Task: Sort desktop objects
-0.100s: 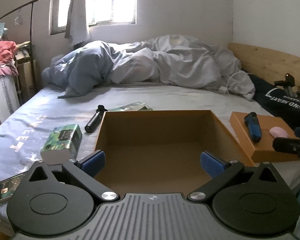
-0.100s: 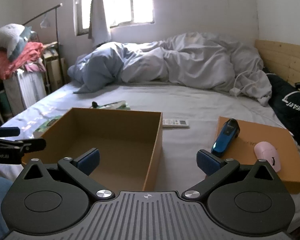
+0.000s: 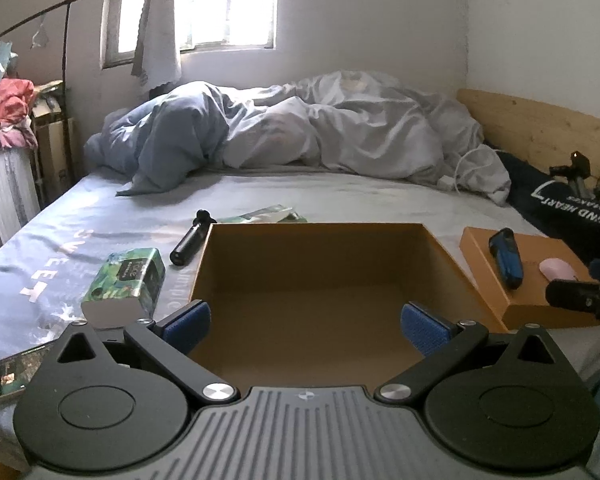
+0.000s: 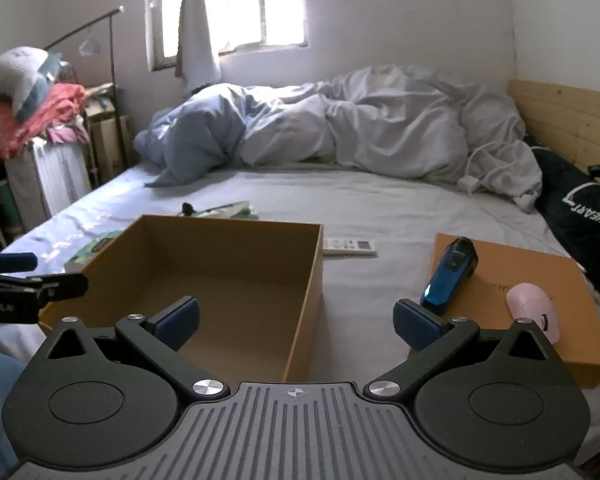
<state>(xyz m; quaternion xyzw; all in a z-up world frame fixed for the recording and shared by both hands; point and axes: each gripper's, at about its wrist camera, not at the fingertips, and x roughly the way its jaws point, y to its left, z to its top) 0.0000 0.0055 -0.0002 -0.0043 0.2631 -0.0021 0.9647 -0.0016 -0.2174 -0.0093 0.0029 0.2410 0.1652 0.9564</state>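
An open, empty brown cardboard box sits on the bed. My left gripper is open and empty, over the box's near edge. My right gripper is open and empty, at the box's right wall. To the right a flat orange box carries a blue device and a pink mouse. A green tissue pack, a black cylinder, a phone and a white remote lie on the sheet.
A green packet lies behind the box. A crumpled duvet fills the far bed. A dark garment and wooden headboard are at the right. A radiator with clothes stands at the left.
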